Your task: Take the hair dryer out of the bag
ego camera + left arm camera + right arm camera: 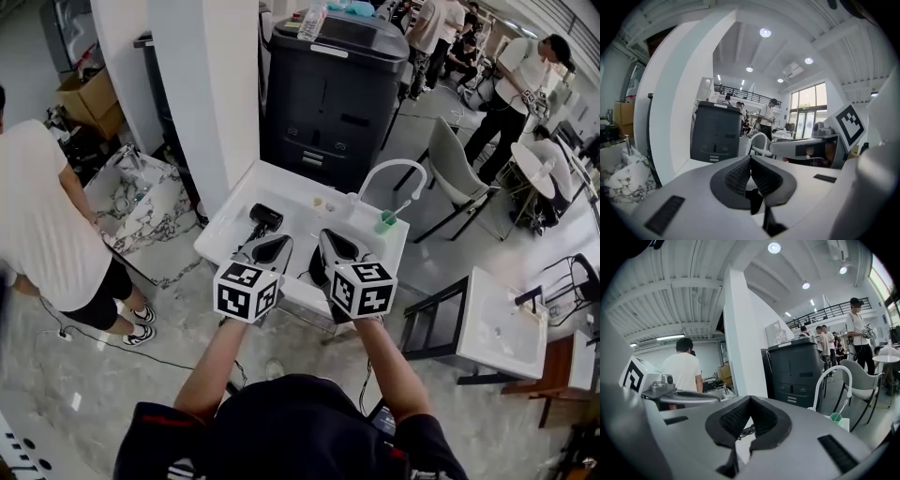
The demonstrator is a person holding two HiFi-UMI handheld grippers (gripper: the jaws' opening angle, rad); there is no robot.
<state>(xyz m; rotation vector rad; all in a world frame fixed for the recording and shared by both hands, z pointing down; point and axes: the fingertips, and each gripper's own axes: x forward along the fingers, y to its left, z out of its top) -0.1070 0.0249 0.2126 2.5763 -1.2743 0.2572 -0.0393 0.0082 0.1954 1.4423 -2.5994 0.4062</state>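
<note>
Right now we hold both tools side by side over the near edge of the white bench (298, 192), each pointing away from us and a little downward. The left tool (270, 249) has its jaws pressed together with nothing between them; in the left gripper view the two ribbed pads (740, 176) meet at the tip. The right tool (336, 249) is likewise closed on nothing, its pads (761, 418) touching in the right gripper view, where a bit of dark cord (745, 430) on the bench shows below them.

The black hair dryer (265, 217) lies out on the bench, just beyond the left tool and apart from both tools. The white bag (370, 234) with its arched handle stands on the right part of the bench, well apart from the hair dryer, with a green thing (386, 222) at its top. Behind the bench stands a big dark printer (333, 89). A person in a white shirt (42, 225) stands at the left.
</note>
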